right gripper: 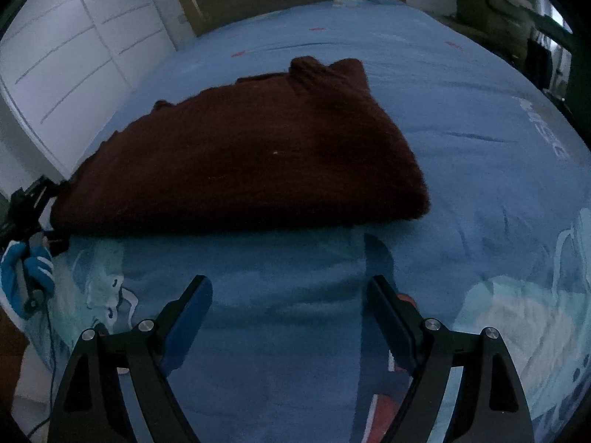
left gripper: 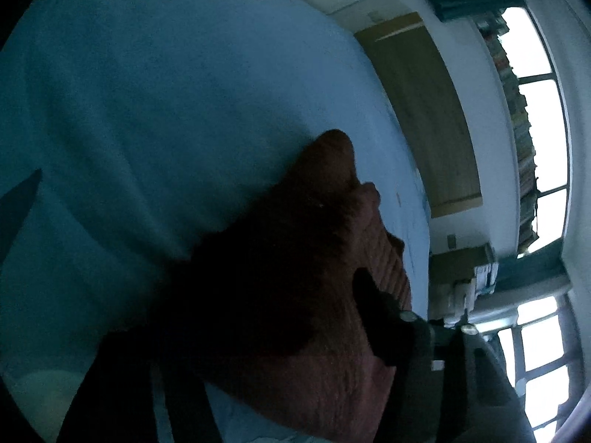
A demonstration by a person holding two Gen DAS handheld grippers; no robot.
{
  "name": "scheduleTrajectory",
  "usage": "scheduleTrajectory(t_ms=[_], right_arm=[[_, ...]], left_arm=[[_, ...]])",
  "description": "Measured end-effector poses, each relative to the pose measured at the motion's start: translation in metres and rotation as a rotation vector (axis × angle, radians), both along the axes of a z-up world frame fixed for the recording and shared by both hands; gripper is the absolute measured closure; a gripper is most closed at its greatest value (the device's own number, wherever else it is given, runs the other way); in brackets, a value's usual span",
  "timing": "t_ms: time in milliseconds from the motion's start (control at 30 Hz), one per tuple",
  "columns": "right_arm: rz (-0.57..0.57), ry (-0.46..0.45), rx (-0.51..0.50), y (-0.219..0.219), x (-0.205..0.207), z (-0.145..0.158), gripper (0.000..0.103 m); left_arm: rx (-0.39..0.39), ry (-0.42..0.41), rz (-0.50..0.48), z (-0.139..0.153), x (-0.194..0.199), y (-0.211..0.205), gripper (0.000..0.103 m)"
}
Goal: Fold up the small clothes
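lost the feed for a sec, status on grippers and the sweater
Right gripper open, empty, hovering short of the sweater. Left gripper shut on sweater edge. Sweater folded on the blue bedspread. Nothing in the way.

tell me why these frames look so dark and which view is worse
Left wrist view is worse: bright windows backlight it, leaving the maroon sweater near-black, close and soft. Right wrist view is dim, blue-tinted, but the sweater and bedspread read clearly; fisheye curves both.

left hand-held gripper [left gripper: 369,317] tips hidden | sweater [left gripper: 295,258] possibly clamped, too dark
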State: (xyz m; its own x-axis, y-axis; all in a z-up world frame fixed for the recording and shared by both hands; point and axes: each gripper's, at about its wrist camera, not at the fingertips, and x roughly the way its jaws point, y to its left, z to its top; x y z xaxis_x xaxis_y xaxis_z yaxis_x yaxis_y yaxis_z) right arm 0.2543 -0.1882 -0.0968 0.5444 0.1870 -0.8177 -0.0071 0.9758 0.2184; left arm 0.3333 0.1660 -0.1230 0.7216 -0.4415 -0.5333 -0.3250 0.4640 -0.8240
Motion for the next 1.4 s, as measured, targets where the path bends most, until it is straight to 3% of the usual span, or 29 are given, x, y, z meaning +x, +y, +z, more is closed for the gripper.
scheduleTrajectory(t_ms=[33, 133, 367, 600, 867, 1133, 1300, 1400], right_arm=[[-0.005, 0.000, 0.006, -0.002, -0.001, 0.000, 0.016], [-0.011, -0.005, 0.018, -0.009, -0.004, 0.000, 0.016], [-0.034, -0.027, 0.057, -0.028, -0.009, 0.007, 0.016], [-0.068, -0.056, 0.090, -0.052, -0.017, 0.018, 0.016], [-0.125, -0.089, 0.120, -0.088, -0.038, 0.029, 0.016], [-0.195, -0.127, 0.136, -0.130, -0.060, 0.039, 0.016], [-0.248, -0.138, 0.150, -0.157, -0.076, 0.038, 0.016], [-0.276, -0.135, 0.163, -0.170, -0.085, 0.035, 0.016]], left_arm=[[-0.016, 0.007, 0.000, -0.001, 0.000, 0.003, 0.068], [-0.032, 0.020, -0.015, 0.000, 0.001, 0.008, 0.081], [0.017, 0.004, -0.032, 0.036, 0.010, 0.003, 0.085], [0.030, -0.020, -0.065, 0.074, 0.018, -0.031, 0.086], [-0.042, -0.041, -0.129, 0.108, 0.043, -0.097, 0.086], [-0.084, -0.102, -0.295, 0.136, 0.064, -0.194, 0.086], [-0.014, -0.068, -0.419, 0.128, 0.068, -0.258, 0.086], [0.084, -0.023, -0.509, 0.107, 0.058, -0.295, 0.086]])
